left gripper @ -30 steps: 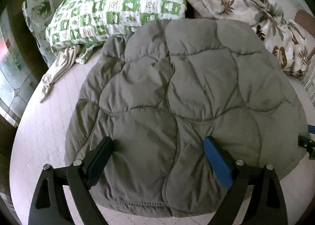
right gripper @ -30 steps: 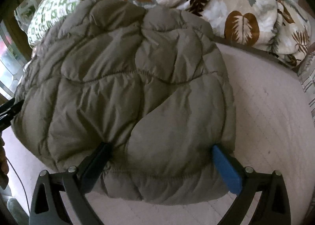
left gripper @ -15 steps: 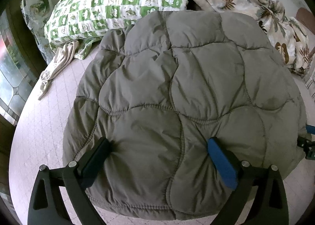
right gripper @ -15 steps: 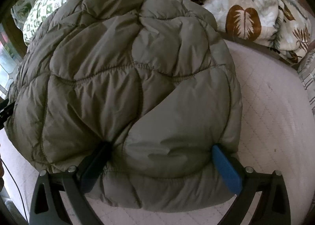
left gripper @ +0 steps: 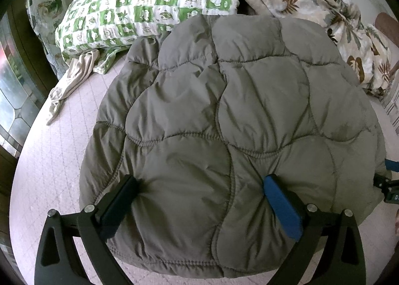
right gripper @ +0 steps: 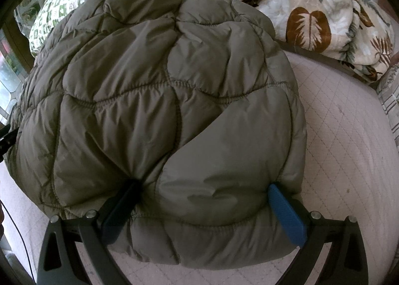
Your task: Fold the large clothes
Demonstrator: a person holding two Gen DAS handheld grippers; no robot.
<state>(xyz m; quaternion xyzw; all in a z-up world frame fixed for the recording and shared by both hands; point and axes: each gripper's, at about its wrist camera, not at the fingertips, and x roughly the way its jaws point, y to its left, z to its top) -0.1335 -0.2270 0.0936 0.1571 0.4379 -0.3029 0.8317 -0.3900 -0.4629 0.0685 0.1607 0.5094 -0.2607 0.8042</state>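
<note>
left hand-held gripper (left gripper: 199,197) spread wider; only its view shows beige cloth (left gripper: 72,80).

Jacket (left gripper: 224,123) covers the bed (left gripper: 57,160) beneath and ahead of both tools. Pillow's (left gripper: 139,11) near edge hidden behind jacket. Blanket (right gripper: 311,6) cut off at top edge. Other tool's body, far right of left view, cut off.

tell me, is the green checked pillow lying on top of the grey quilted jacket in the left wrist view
No, the green checked pillow lies on the bed behind the grey quilted jacket, whose top surface is bare.
</note>
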